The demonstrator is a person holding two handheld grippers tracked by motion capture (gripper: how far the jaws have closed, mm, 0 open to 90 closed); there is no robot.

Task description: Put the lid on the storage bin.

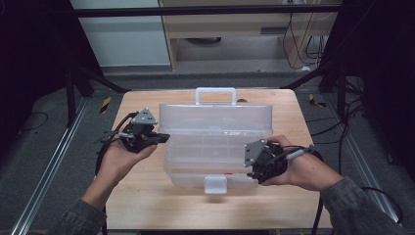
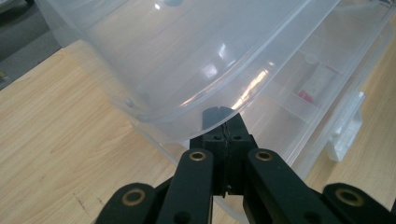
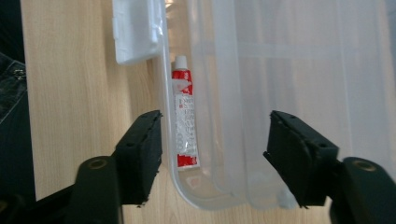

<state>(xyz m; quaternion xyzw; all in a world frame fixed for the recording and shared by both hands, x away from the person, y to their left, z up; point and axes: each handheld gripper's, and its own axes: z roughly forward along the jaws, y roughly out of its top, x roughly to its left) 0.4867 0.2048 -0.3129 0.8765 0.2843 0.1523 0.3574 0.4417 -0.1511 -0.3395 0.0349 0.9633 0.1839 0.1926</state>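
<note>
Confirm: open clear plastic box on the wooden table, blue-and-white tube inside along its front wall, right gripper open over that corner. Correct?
Not quite. The tube is red and white, not blue and white, as the right gripper view shows. The rest holds: the clear plastic box sits open on the wooden table, and the right gripper is open over that corner.

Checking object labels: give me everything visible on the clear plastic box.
The clear plastic box is translucent, with a white handle on its raised lid and a white latch at the near edge. It stands open on the wooden table. Moulded dividers split the base; a red-and-white tube lies in a front compartment. The shut left tongs meet the lid's rim; the open right tongs straddle the base's corner.
</note>
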